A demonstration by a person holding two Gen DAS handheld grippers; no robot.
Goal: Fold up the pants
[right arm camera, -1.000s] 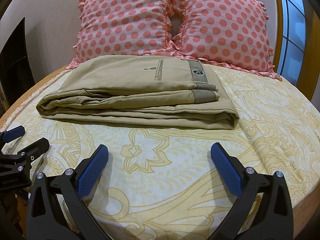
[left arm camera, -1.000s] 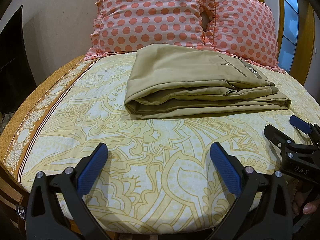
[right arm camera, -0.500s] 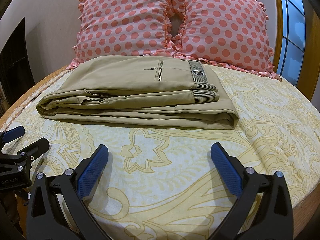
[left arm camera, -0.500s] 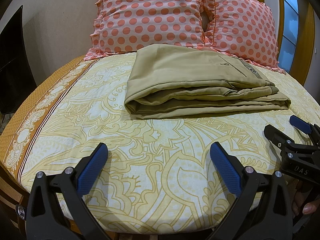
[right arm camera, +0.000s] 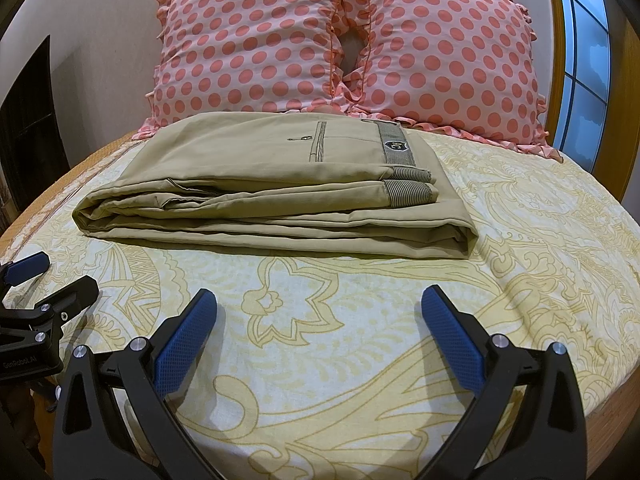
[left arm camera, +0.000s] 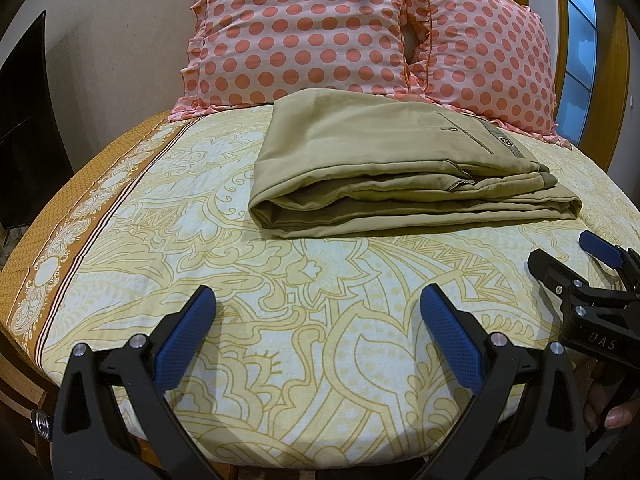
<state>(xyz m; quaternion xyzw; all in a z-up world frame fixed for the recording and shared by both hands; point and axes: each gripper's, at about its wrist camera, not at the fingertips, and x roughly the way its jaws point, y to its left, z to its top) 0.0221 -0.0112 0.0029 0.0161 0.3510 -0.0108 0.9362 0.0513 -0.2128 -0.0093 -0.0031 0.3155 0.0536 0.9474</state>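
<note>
The khaki pants (left arm camera: 384,168) lie folded in a flat rectangular stack on the bed, waistband and back pocket on top; they also show in the right wrist view (right arm camera: 280,196). My left gripper (left arm camera: 318,316) is open and empty, held over the sheet near the bed's front edge, well short of the pants. My right gripper (right arm camera: 320,316) is open and empty too, beside the left one and equally short of the pants. It shows at the right edge of the left wrist view (left arm camera: 576,264), and the left one at the left edge of the right wrist view (right arm camera: 48,276).
The bed has a yellow patterned sheet (left arm camera: 280,300) with a brown border (left arm camera: 80,220) on the left. Two pink polka-dot pillows (right arm camera: 248,40) (right arm camera: 448,52) stand behind the pants. A window (right arm camera: 584,60) is at the right, a dark screen (left arm camera: 24,120) at the left.
</note>
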